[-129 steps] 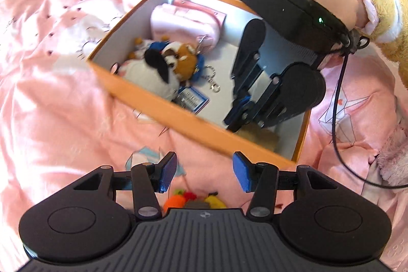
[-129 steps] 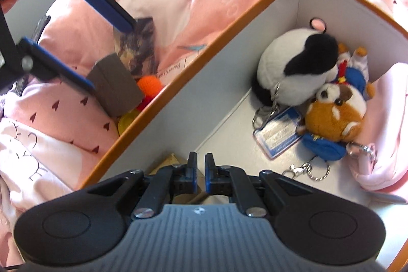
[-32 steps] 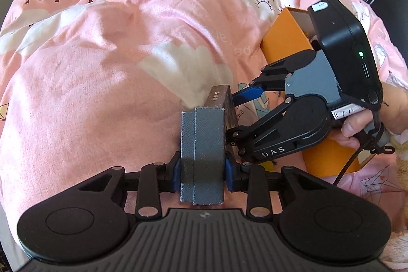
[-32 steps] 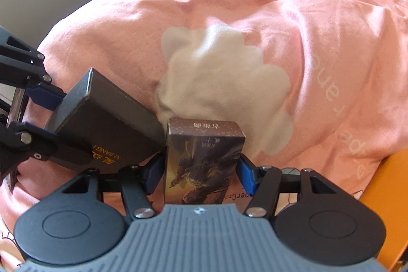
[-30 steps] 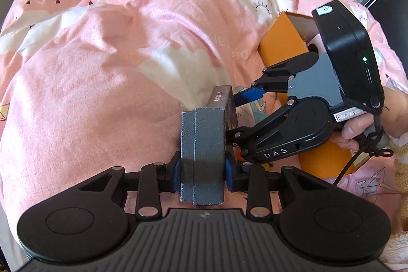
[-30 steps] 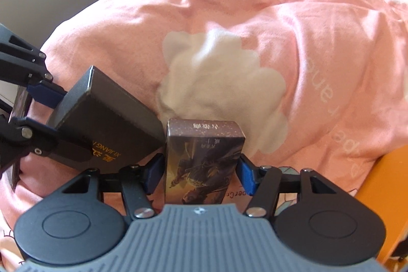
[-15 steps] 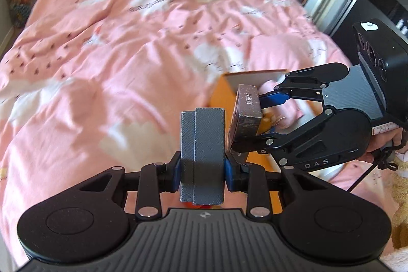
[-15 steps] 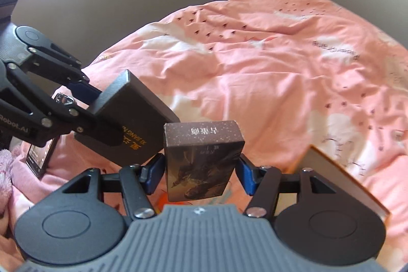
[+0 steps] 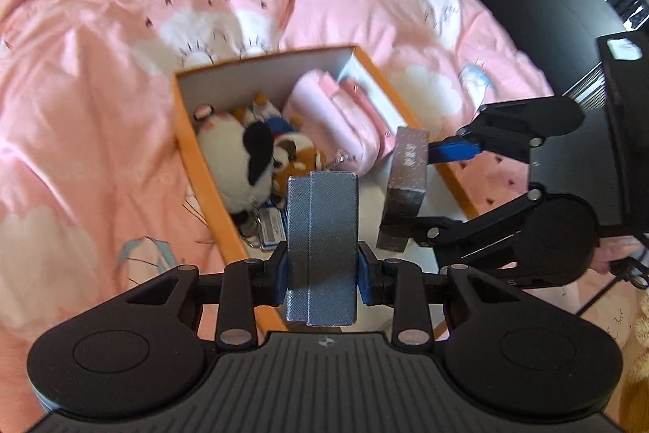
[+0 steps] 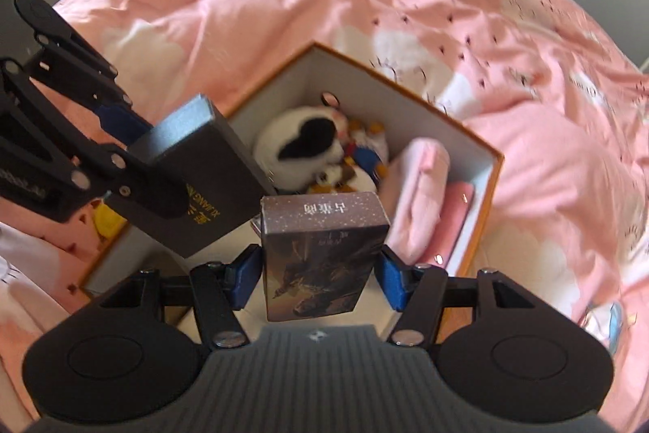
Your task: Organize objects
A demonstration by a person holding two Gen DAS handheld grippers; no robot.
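Left gripper: pointed steeply down over the near end of the orange box; its blue pads are pressed on the two sides of a grey textured box, which is held upright, its far end raised toward the open box.
Right gripper: also tilted steeply down, at the right of the left one; a brown printed card box is clamped between its blue pads, narrow end up. In the left wrist view a hand is partly seen behind this gripper at the right edge.
Relation of the two held boxes: side by side above the near part of the orange box, close together; whether they touch cannot be told.
Orange box: open, white inside, laid on the pink bed cover.
Contents: a white and black plush toy and a smaller brown plush toy at the left, a pink pouch at the far right, a blue tag card on the floor of the box.
Writing: gold letters "XUJIANG" are read on the dark face of the grey textured box in the right wrist view; Chinese characters are printed on the top of the brown printed card box, too small to be read surely; grey words on the pink bed cover are blurred.
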